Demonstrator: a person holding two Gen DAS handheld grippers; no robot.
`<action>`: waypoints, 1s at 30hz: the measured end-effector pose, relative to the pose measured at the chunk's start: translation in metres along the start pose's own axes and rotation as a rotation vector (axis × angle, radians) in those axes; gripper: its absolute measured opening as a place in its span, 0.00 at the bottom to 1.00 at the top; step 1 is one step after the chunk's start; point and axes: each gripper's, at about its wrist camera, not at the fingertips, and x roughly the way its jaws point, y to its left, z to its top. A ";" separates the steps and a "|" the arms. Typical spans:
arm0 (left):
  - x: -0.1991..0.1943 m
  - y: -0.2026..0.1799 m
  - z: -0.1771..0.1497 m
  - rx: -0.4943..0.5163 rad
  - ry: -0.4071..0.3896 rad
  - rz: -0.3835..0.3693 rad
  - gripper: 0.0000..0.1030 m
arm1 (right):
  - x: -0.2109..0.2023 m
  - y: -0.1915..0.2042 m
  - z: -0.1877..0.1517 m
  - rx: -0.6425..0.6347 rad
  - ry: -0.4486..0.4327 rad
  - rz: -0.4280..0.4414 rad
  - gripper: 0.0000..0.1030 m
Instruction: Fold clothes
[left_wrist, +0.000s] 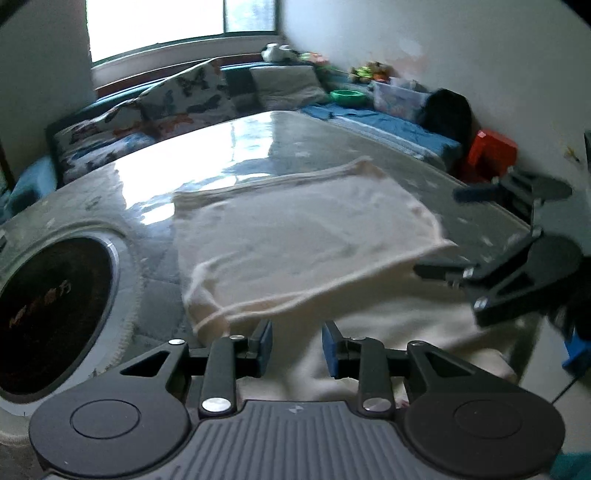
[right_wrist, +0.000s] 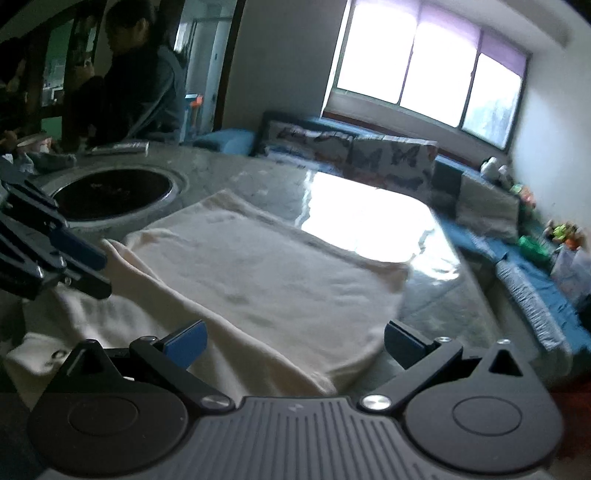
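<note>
Fold just laid: cream knit garment (left_wrist: 295, 236) doubled flat on glossy grey marble counter (left_wrist: 258, 140). Left hand-held gripper (left_wrist: 297, 347) slightly parted, empty, cloth directly beneath and toward 12 o'clock. Right hand-held gripper (right_wrist: 295, 343) spread wide, empty, garment edge below. Next, probably: regrasping near edge for second fold.

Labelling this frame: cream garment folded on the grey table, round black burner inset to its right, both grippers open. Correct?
One error: in the left wrist view the round black burner sits left of the cream garment, not right. Grey table, left gripper and right gripper open stand.
</note>
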 end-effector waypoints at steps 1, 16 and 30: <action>0.003 0.004 0.000 -0.014 0.004 0.005 0.31 | 0.007 0.001 0.000 -0.006 0.018 -0.002 1.00; -0.062 -0.015 -0.035 0.247 -0.012 -0.125 0.44 | -0.040 -0.004 -0.019 -0.058 0.027 0.088 1.00; -0.046 -0.052 -0.065 0.536 -0.041 -0.101 0.31 | -0.081 0.008 -0.030 -0.178 0.052 0.150 1.00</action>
